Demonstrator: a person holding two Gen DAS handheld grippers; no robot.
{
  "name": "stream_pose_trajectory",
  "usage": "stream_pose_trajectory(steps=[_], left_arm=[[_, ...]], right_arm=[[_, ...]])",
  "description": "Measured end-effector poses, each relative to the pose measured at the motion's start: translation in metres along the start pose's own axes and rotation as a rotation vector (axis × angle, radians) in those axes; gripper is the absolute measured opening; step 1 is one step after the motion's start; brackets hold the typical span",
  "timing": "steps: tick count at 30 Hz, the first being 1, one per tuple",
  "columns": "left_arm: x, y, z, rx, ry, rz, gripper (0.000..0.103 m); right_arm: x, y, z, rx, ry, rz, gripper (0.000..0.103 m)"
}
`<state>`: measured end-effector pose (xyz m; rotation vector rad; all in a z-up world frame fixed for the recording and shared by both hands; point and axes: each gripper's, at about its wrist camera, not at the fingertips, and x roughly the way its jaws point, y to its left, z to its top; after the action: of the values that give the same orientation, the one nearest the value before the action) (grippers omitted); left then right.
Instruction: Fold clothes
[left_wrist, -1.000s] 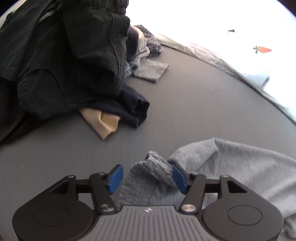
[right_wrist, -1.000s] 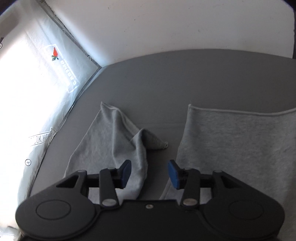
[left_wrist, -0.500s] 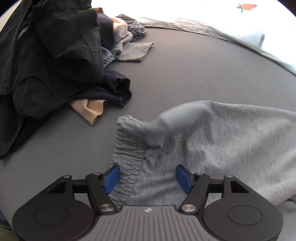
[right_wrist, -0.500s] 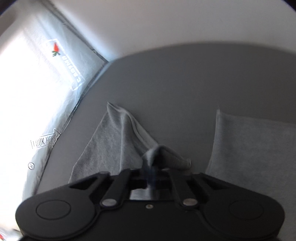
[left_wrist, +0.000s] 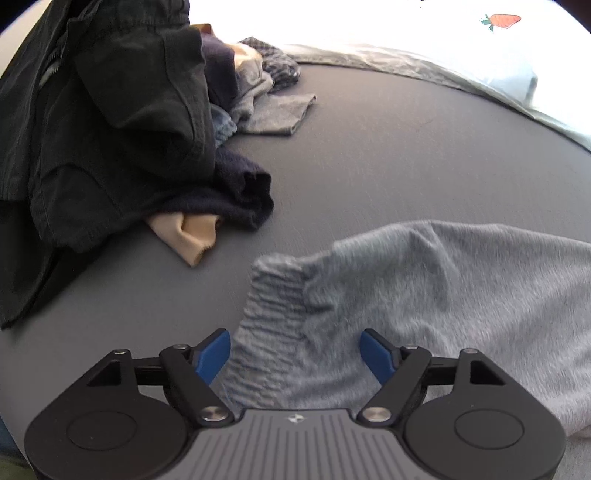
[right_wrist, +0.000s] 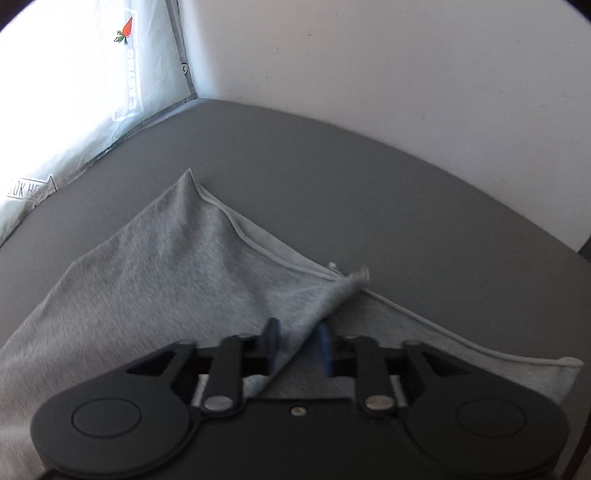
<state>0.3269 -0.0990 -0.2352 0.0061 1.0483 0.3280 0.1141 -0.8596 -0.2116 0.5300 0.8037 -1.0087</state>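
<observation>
**Desk:** Where are the clothes lying in relation to the two hands?

**Photographer:** A pair of light grey fleece shorts (left_wrist: 443, 295) is lying spread on the grey bed (left_wrist: 406, 166). Its long axis is running from one hand across to the other. The ribbed elastic waistband (left_wrist: 273, 295) is sitting directly under the left gripper (left_wrist: 293, 334) and pointing away from it. The rest of the cloth is trailing off to that gripper's right.

**Desk:** And is the left gripper gripping?

**Photographer:** No. Its jaws are standing wide, having just been opening. The waistband is lying loose between the blue pads, and neither pad is pressing on it.

**Desk:** The right?

**Photographer:** The right gripper (right_wrist: 297, 332) is hovering over the hem end of the shorts, near the white wall (right_wrist: 369, 74). Its jaws are only narrowly parted, also just opening. A raised fold of the grey fleece is standing between them, and the pads appear not to be clamping it. The stitched hem edge (right_wrist: 443, 328) is slanting across just beyond the fingertips.

**Desk:** So which hand is leading the coming move?

**Photographer:** That is looking like a matter of ends. The left is nearer the waistband and the right is nearer the hem, so any fold is probably going along the line between them. The heap of dark crumpled garments (left_wrist: 110, 129) is waiting well apart, to the left.
</observation>
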Motion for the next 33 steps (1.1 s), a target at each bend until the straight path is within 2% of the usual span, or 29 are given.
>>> stream_pose_trajectory(steps=[6, 10, 11, 12, 13, 15, 17, 20, 24, 28, 33], left_arm=[[0.001, 0.009, 0.008, -0.032, -0.070, -0.076, 0.083], [0.011, 0.005, 0.018, -0.045, -0.053, -0.104, 0.081], [0.013, 0.002, 0.019, -0.050, -0.049, -0.105, 0.071], [0.015, 0.000, 0.019, -0.054, -0.047, -0.105, 0.051], [0.015, -0.002, 0.018, -0.062, -0.059, -0.099, 0.040], [0.012, -0.005, 0.016, -0.088, -0.103, -0.080, 0.026], [0.010, -0.007, 0.016, -0.117, -0.128, -0.064, 0.021], [0.013, -0.003, 0.028, -0.164, -0.140, -0.029, 0.019], [0.021, 0.003, 0.045, -0.226, -0.122, -0.035, 0.019], [0.026, -0.009, 0.050, -0.173, -0.099, -0.009, 0.020], [0.031, -0.025, 0.051, -0.127, -0.080, 0.054, 0.022]], right_arm=[[-0.015, -0.004, -0.001, 0.018, -0.022, 0.011, 0.038], [-0.022, 0.002, 0.004, 0.005, -0.042, 0.056, 0.039], [-0.023, 0.004, 0.006, 0.004, -0.046, 0.071, 0.039], [-0.024, 0.006, 0.009, -0.001, -0.052, 0.079, 0.039], [-0.027, 0.009, 0.011, -0.006, -0.059, 0.083, 0.039], [-0.031, 0.015, 0.016, -0.013, -0.074, 0.097, 0.039], [-0.034, 0.019, 0.020, -0.031, -0.084, 0.120, 0.039], [-0.036, 0.026, 0.025, -0.080, -0.098, 0.133, 0.039], [-0.027, 0.036, 0.034, -0.147, -0.099, 0.147, 0.040], [-0.005, 0.047, 0.048, -0.230, -0.106, 0.137, 0.046], [0.034, 0.071, 0.070, -0.311, -0.102, 0.128, 0.050]])
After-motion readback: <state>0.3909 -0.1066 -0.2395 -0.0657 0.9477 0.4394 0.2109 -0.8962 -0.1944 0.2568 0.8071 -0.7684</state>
